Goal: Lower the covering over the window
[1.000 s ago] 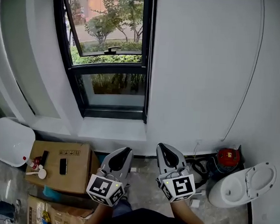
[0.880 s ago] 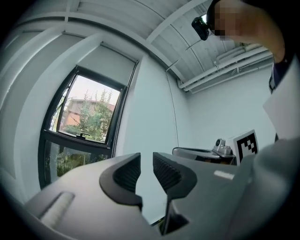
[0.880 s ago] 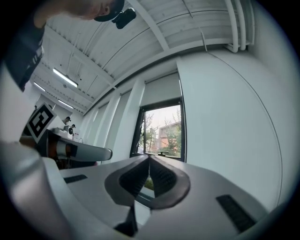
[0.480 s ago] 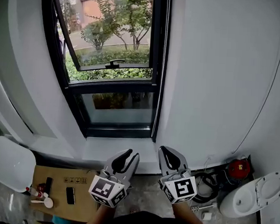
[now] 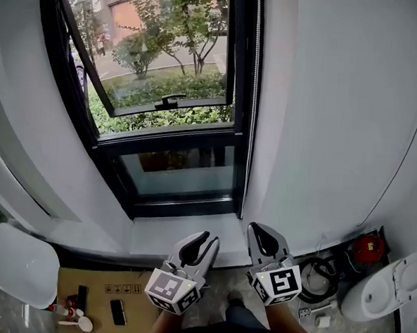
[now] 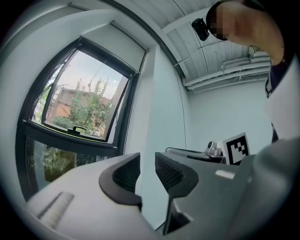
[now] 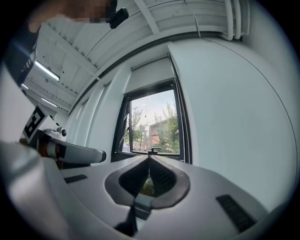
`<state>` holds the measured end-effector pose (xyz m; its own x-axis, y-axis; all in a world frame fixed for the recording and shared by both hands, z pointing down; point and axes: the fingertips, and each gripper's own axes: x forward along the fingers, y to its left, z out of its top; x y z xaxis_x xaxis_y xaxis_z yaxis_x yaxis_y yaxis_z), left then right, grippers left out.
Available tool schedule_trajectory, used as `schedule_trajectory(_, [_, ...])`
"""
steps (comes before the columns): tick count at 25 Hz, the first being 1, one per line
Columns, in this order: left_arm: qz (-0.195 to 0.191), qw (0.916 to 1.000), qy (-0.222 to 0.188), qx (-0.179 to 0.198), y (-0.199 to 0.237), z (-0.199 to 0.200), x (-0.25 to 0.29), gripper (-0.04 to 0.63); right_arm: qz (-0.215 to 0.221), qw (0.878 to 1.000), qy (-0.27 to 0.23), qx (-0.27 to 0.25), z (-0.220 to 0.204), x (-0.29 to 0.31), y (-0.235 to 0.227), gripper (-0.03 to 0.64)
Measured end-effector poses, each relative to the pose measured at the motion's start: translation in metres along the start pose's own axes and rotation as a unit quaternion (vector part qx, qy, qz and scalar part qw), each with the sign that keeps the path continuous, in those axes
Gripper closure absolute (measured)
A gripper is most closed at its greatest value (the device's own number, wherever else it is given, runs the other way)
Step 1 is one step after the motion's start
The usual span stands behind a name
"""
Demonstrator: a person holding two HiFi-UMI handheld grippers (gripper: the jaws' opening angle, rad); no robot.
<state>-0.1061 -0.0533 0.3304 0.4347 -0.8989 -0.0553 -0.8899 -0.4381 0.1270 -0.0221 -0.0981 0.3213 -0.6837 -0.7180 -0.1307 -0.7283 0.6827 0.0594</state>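
No legible text; cardboard box (image 5: pixel 100 296) print blurred.

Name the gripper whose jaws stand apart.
The left gripper: its jaws have just been opening and stand apart, nothing between them; the right gripper has its jaws shut together.

Window (image 5: pixel 168 140) with a black frame, set in a white wall. Upper pane tilted open outward, with a black handle (image 5: pixel 172 99) at its lower edge; lower pane closed. Blind (image 6: pixel 123 44) pale, raised high, covering only the top strip. Thin cord (image 5: pixel 252 109) hanging straight down along the right side of the frame.
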Motion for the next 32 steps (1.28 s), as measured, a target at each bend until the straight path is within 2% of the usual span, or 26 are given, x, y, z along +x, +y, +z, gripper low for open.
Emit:
schedule_trajectory(5, [0.000,0.9999,0.002,-0.014,0.026,-0.002,0.022,0.491,0.004,1.000,-0.002,-0.005,0.000,0.037,-0.014,0.604])
schedule_trajectory(9, [0.000,0.9998,-0.020,-0.003,0.050,0.014,0.050,0.491,0.011,1.000,-0.017,-0.023,0.014,0.071,-0.030,0.604])
schedule_trajectory(18, [-0.017,0.9984,-0.049,-0.021,0.076,0.033,0.133,0.491,0.036,0.997,-0.039,-0.063,0.033,0.125,-0.071,0.603])
schedule_trajectory(22, [-0.024,0.9971,-0.063,-0.035,0.083,0.040,0.163,0.491,0.063,0.995,-0.048,-0.062,0.036,0.144,-0.080,0.603])
schedule_trajectory(25, [-0.026,0.9971,-0.065,-0.030,0.085,0.036,0.181,0.491,0.077,0.994,-0.052,-0.065,0.033,0.152,-0.087,0.604])
schedule_trajectory(32, [-0.038,0.9967,-0.064,-0.031,0.094,0.031,0.211,0.491,0.070,0.995,-0.047,-0.044,0.023,0.172,-0.107,0.603])
